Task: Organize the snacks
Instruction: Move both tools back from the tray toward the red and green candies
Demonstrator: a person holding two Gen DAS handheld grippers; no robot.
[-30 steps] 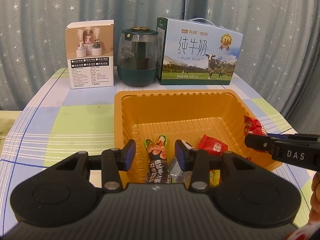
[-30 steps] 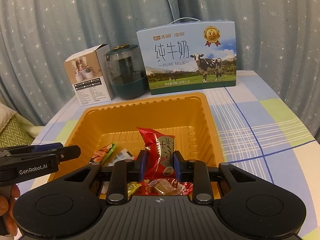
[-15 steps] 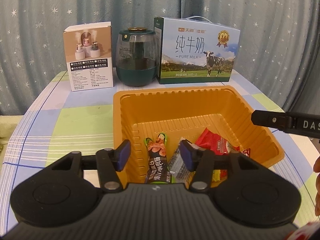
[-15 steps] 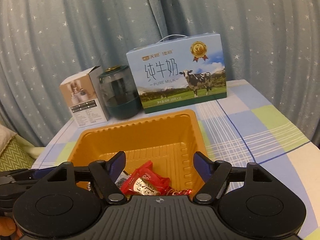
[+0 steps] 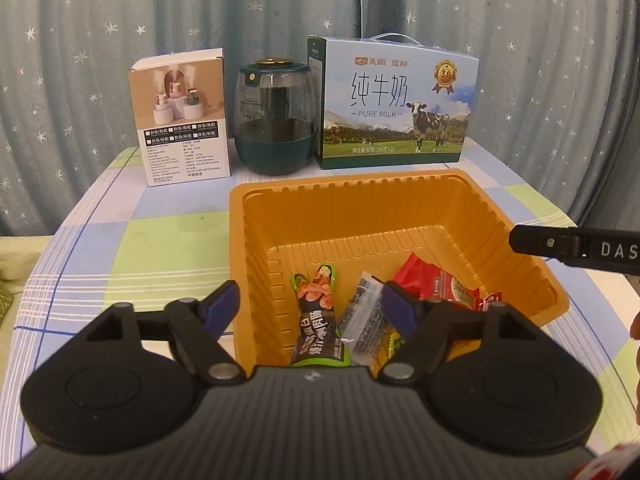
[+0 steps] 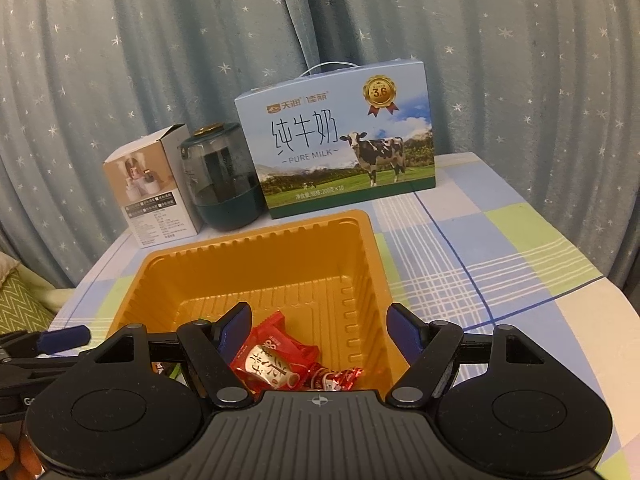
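Observation:
An orange plastic tray holds several snack packets: a dark and green one, a clear grey one and a red one. My left gripper hovers over the tray's near left corner. Its jaws are opening, and no pad touches the packets lying below them. In the right wrist view my right gripper stands open above the tray, with the red packet lying loose beneath it. One right finger shows above the tray's right rim.
Along the back of the checked tablecloth stand a humidifier box, a dark green jar and a milk carton. A starred curtain hangs behind. The table's right edge is near. A hand shows at lower left.
My right gripper opened and let go of the red packet, which dropped into the tray. My left gripper's jaws spread wider. The right finger rose in the left wrist view.

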